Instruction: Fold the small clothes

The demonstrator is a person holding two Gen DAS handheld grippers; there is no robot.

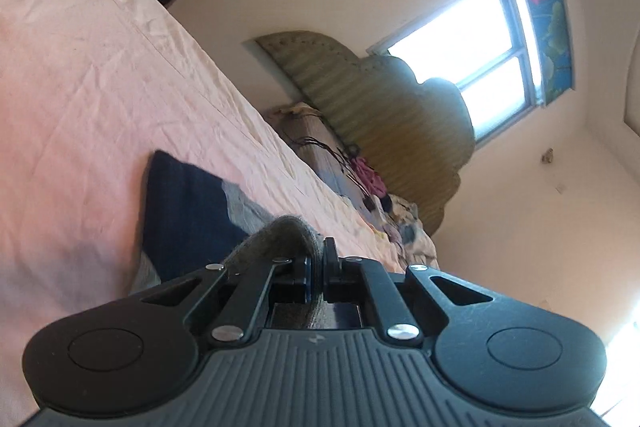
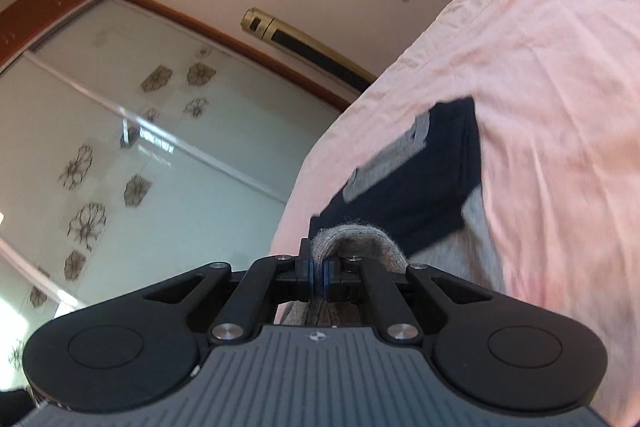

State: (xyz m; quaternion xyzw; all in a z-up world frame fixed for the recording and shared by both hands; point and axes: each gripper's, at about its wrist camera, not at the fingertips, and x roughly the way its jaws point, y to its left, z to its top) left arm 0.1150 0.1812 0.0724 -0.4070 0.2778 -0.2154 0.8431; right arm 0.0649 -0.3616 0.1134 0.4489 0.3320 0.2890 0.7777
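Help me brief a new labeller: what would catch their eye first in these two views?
Each view's foreground is a black gripper pinching grey knit fabric: the left gripper and the right gripper are both clamped shut on it. Behind them lies a navy garment with grey patches on the pink bedsheet. The bright window also pulls attention.

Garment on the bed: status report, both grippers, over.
Left gripper shut on grey knit edge. Right gripper shut on the same grey fabric. Navy-and-grey garment partly on pink sheet. Nothing in the way.
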